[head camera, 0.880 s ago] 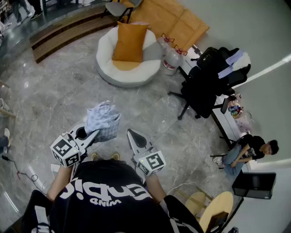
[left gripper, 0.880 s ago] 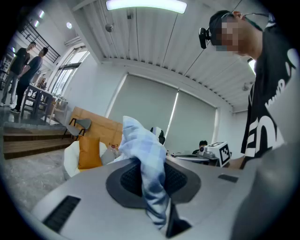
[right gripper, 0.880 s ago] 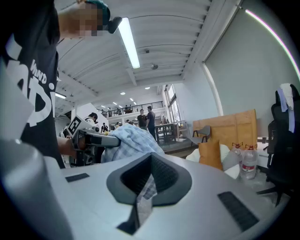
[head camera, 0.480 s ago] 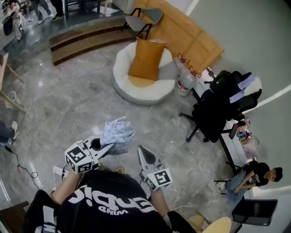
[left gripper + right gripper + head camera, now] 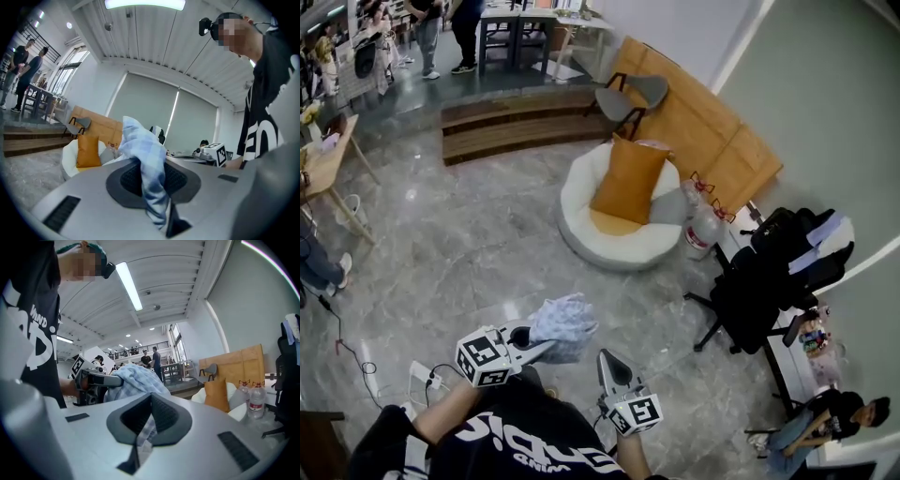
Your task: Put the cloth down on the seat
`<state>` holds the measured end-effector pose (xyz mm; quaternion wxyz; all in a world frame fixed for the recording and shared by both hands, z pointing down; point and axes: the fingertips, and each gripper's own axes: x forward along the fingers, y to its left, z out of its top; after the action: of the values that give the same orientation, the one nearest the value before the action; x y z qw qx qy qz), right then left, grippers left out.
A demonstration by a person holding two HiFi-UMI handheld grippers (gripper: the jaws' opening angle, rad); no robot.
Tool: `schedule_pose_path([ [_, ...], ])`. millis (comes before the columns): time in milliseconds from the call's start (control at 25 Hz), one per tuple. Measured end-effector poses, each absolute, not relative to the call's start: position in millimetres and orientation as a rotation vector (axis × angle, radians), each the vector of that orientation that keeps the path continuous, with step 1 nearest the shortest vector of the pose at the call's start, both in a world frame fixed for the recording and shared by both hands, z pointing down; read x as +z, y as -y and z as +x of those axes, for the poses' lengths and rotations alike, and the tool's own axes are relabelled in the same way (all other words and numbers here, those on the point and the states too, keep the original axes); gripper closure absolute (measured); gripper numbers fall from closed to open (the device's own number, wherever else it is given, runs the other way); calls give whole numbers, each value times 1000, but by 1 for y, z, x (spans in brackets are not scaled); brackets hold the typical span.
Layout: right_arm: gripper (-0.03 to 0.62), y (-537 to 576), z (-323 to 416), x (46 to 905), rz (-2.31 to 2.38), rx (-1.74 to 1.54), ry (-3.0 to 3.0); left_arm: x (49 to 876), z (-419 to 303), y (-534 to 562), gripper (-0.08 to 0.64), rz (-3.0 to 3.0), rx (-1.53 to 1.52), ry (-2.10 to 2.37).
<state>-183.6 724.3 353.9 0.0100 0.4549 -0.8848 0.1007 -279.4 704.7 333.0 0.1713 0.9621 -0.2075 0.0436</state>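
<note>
Head view: cloth pinched in left gripper; right gripper closed, empty; seat well apart; carrying and set-down remain.

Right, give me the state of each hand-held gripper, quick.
Left hand-held gripper: closed on the cloth.
Right hand-held gripper: closed, seemingly empty, apart from the cloth.

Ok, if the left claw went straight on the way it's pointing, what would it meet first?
Beyond the cloth the left claw grips, probably the black office chair; the floor between looks free, though depth is unclear.
</note>
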Motion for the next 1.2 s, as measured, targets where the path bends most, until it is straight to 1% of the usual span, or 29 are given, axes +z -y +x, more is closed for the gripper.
schedule_pose_path([
  [240, 572, -724, -171, 355, 1458, 335, 2764, 331, -275, -701, 489, 2727, 112, 588],
  [480, 572, -704, -159, 362, 1491, 347, 2730, 337, -271, -672, 489, 2728, 91, 596],
  [1200, 572, -585, -157, 372, 1482, 362, 2731, 344, -256, -549, 489, 2736, 92, 579],
])
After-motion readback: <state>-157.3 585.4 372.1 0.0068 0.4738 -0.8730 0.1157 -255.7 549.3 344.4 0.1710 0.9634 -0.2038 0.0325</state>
